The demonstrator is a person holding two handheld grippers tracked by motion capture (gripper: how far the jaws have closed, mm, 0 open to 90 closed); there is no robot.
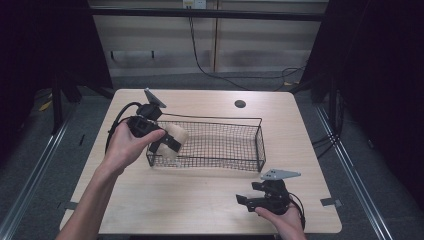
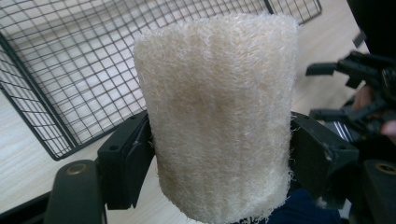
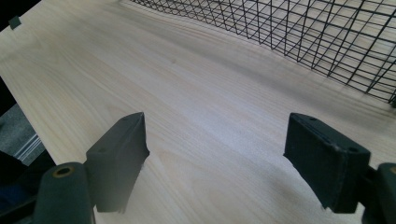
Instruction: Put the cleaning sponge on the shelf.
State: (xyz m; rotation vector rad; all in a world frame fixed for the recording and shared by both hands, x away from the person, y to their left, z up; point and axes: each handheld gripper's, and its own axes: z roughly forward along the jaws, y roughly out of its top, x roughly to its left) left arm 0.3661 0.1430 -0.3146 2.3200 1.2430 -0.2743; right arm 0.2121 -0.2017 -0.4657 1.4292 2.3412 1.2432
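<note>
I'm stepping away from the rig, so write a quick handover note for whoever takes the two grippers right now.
Left gripper: shut on the loofah sponge, held at the left end of the wire basket.
Right gripper: open, holds nothing, low over the table near its front right corner.
Done: sponge picked up.
Left: likely lower it into the basket and release; it is not yet resting inside.
</note>
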